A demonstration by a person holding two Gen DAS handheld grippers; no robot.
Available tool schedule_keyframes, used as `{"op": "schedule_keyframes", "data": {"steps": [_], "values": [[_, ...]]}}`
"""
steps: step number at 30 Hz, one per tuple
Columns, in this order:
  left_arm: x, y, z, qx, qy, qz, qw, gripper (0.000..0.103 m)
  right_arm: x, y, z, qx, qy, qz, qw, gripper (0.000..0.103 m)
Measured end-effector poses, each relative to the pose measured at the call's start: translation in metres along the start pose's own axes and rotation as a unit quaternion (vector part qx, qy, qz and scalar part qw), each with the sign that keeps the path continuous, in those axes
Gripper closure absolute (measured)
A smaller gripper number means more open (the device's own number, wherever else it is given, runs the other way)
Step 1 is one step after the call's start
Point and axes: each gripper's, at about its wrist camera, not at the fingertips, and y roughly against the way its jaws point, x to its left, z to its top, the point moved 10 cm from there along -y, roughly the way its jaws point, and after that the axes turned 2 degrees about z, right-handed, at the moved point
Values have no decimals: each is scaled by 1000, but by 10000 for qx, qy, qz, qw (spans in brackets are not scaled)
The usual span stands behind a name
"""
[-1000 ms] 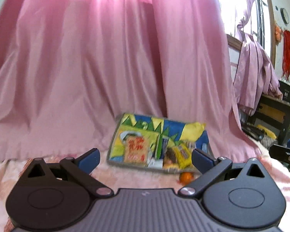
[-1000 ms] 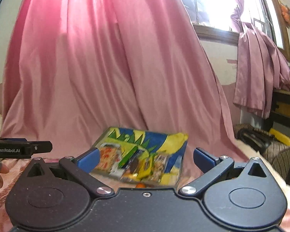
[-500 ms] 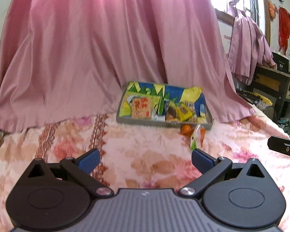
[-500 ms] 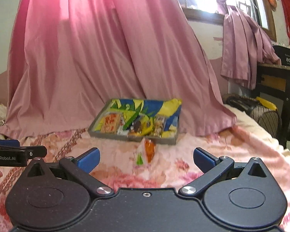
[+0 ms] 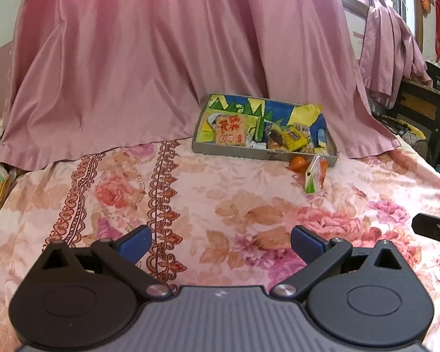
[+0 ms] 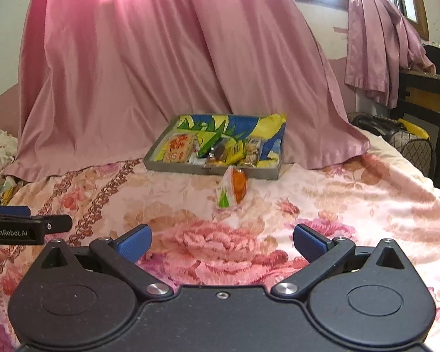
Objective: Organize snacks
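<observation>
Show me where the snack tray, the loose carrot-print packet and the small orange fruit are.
snack tray [image 6: 208, 171]: right wrist view, on its grey front wall.
carrot-print packet [image 6: 233, 189]: right wrist view, middle of the wrapper.
orange fruit [image 5: 298, 163]: left wrist view, centre of its skin.

Left gripper [image 5: 218, 242] hovered over the floral bedspread [image 5: 190, 205], blue fingers [image 5: 133, 242] spread wide with nothing between them. Ahead of the fingers and slightly toward the right one lay a grey tray [image 5: 234, 151] crowded with snack packets, a red-printed cracker pack [image 5: 231, 130] at its left end, yellow wrappers [image 5: 293, 136] toward its right. Just in front of the tray's right corner sat a small orange fruit [image 5: 297, 163], and touching or nearly touching it a white-and-green packet [image 5: 313, 176]. Behind the tray hung a pink curtain [image 5: 161, 58]. Beyond the right finger, at the frame's edge, showed the tip of the right gripper [image 5: 434, 228].
</observation>
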Motion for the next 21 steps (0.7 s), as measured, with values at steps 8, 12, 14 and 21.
{"op": "schedule_keyframes", "data": {"steps": [8, 12, 14, 21], "values": [[-3, -3, 0, 31, -86, 15, 10000, 0, -3, -6, -6, 102, -109, 38, 9999, 1], [-5, -4, 2, 56, -119, -1, 9999, 0, -3, -7, -6, 103, -130, 37, 9999, 1], [-5, -5, 2, 106, -67, 1, 9999, 0, -3, -7, -6, 96, -137, 37, 9999, 1], [2, -8, 7, 146, 90, 64, 9998, 0, -4, -7, -4, 60, -191, 24, 9998, 1]]}}
